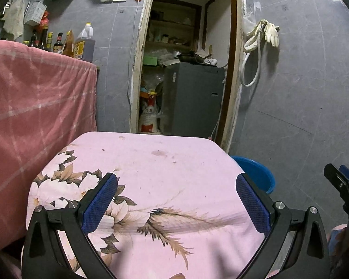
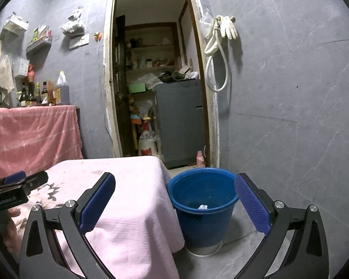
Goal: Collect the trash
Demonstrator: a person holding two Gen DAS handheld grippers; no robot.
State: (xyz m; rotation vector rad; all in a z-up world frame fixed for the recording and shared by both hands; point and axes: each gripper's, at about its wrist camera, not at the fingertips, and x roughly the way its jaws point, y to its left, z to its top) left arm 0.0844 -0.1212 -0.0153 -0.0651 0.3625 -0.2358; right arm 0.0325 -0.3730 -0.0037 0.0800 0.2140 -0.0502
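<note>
Both grippers empty, jaws spread: left gripper [image 1: 176, 200] over bench [image 1: 151, 162], right gripper [image 2: 174, 200] near bucket [image 2: 202, 218] on floor off bench's right edge. Scrap [image 2: 202, 207] lies inside bucket. Bench shows no trash; scan edges before grabbing.

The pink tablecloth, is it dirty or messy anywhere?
Yes. The pink tablecloth has a brownish stain and small dark specks near its far edge. No trash lies on it; one small white scrap sits in the blue bucket beside the table.
</note>
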